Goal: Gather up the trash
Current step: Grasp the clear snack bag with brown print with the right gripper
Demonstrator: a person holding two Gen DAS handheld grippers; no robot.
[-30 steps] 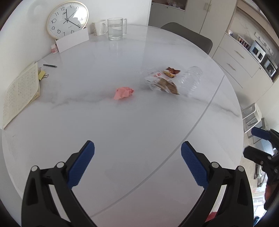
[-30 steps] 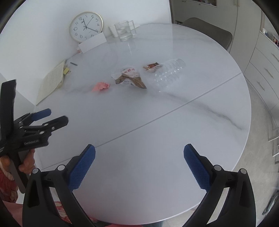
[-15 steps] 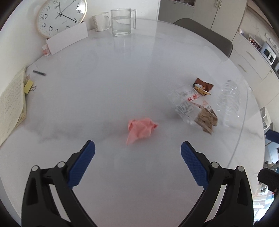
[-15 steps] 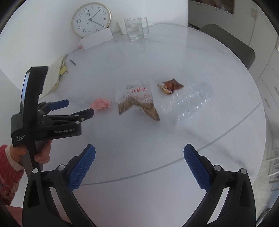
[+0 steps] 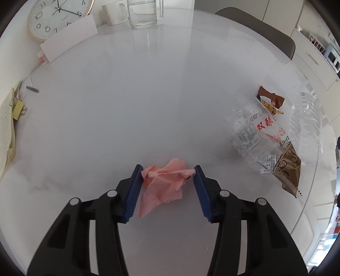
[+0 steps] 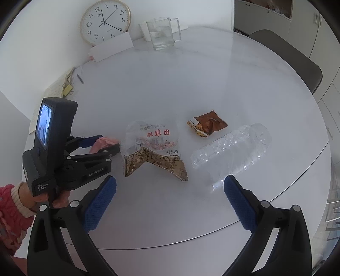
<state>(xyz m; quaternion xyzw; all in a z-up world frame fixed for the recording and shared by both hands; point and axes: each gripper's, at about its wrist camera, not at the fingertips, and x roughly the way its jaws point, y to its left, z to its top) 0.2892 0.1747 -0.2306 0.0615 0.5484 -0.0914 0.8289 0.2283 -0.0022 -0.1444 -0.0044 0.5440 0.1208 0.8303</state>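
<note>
My left gripper point(image 5: 167, 169) has closed on a crumpled pink paper point(image 5: 163, 184) lying on the round white table point(image 5: 127, 106); both blue pads touch it. It also shows in the right wrist view point(image 6: 104, 142), between the left gripper's fingers point(image 6: 110, 146). A clear snack bag with red print point(image 6: 152, 146), a small brown wrapper point(image 6: 207, 125) and an empty clear plastic bottle point(image 6: 231, 148) lie on the table ahead of my right gripper point(image 6: 170, 184), which is open and empty above the table's near part.
A wall clock point(image 6: 105, 21), a white card point(image 6: 111, 46), a glass jug point(image 6: 162, 33) and a mug point(image 5: 114, 12) stand at the table's far side. A notebook point(image 5: 6, 123) with a pen point(image 5: 31, 88) lies at the left. A grey chair point(image 6: 293, 57) stands behind the table.
My left gripper moved forward over the pink paper and closed its jaws onto it. My right gripper moved closer to the snack bag and bottle, staying open.
</note>
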